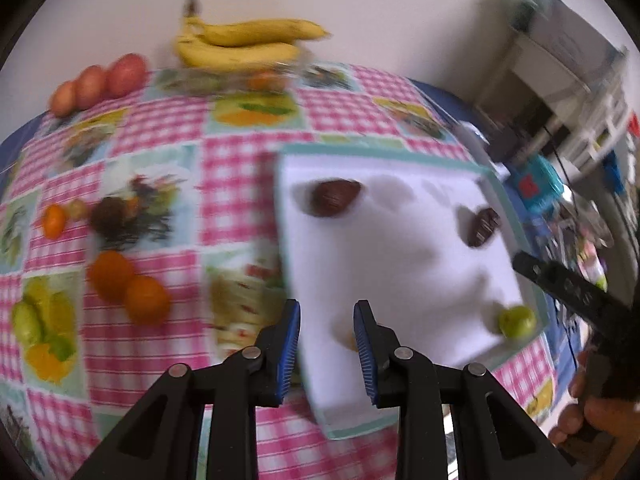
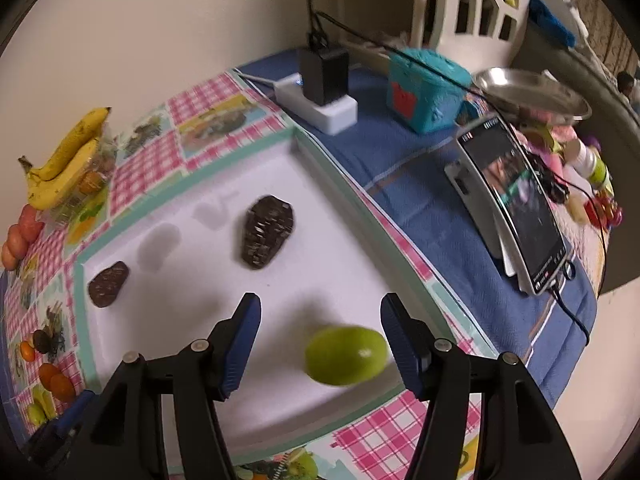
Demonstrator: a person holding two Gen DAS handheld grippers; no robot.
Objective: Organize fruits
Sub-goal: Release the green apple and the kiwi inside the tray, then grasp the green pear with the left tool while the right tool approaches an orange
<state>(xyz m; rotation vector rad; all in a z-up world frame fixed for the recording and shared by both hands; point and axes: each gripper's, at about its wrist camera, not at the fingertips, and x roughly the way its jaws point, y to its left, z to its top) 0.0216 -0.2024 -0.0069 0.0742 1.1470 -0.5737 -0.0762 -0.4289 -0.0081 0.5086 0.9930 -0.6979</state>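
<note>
A white foam tray [image 2: 320, 208] lies on the checked cloth. It holds two dark brown fruits [image 2: 267, 232] [image 2: 108, 284] and a green fruit [image 2: 346, 356]. My right gripper [image 2: 320, 308] hangs open over the tray. The green fruit lies between its jaws, close to the right pad and well clear of the left one. In the left wrist view my left gripper [image 1: 326, 340] hovers over the tray's [image 1: 380, 248] near left corner, its pads a narrow gap apart with nothing between them. Loose oranges [image 1: 110, 276] and a dark fruit [image 1: 106, 216] lie on the cloth to its left.
Bananas [image 1: 240, 42] and reddish round fruits [image 1: 100, 84] sit at the table's far side by the wall. To the right of the tray, a propped phone [image 2: 516, 204], a charger block [image 2: 324, 76], a teal box [image 2: 424, 88] and a steel plate [image 2: 532, 92] stand on blue cloth.
</note>
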